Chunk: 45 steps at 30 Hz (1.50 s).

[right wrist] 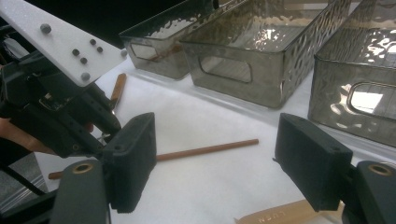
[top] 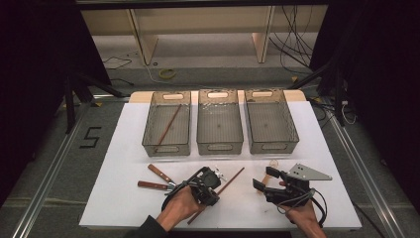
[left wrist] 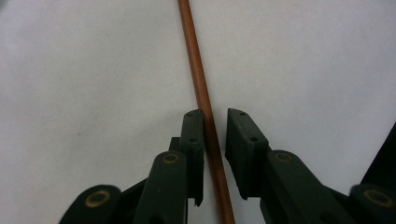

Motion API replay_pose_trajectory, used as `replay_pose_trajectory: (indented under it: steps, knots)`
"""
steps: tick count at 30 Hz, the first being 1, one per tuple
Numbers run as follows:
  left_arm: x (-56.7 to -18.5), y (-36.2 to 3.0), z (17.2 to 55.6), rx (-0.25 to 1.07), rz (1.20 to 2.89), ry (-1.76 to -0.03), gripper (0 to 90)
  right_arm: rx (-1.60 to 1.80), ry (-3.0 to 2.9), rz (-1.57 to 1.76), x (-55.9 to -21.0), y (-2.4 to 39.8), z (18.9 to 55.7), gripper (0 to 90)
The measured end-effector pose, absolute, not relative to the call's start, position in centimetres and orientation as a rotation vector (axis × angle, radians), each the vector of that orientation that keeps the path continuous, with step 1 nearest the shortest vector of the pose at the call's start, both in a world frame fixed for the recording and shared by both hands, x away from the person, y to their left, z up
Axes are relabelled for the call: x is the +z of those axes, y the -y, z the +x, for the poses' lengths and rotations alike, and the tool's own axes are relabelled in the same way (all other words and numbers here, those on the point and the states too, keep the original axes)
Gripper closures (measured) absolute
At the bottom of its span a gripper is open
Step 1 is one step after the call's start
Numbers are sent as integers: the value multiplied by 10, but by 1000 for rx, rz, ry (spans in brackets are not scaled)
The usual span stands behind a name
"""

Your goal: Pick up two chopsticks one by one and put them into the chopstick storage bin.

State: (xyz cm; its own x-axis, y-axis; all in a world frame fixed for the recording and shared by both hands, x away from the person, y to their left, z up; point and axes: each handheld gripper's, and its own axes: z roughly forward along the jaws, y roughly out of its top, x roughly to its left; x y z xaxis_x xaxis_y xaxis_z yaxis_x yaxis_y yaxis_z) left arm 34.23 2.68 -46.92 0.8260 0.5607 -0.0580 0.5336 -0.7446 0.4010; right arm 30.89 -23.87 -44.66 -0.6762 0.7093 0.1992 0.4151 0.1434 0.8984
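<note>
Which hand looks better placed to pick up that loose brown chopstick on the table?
The left. Its gripper already straddles the chopstick, one finger against it, the other a sliver off. The right gripper sits open, off to the side, with the chopstick lying beyond it.

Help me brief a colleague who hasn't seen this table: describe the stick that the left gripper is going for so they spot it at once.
Start at the white table with three clear bins along its far side. Near the front edge, ahead of the middle bin, a thin brown chopstick lies slanted between the jaws of the left gripper. Unlike the wooden-handled utensils to its left, it is a plain, uniform round rod.
</note>
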Motion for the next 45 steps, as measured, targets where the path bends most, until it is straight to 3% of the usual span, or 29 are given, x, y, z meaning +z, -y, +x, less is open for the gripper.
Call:
replay_pose_trajectory:
  steps: [9, 26, 45]
  knots:
    - [-469, -24, 342, 111, 2619, -790, 820, 1538, -2151, 1095, -447, 239, 309, 301]
    - [-467, -31, 344, 126, 2606, -756, 832, 1540, -2146, 1103, -446, 239, 309, 303]
    - [-415, -67, 359, 160, 2424, -776, 832, 1536, -2146, 1110, -446, 240, 309, 303]
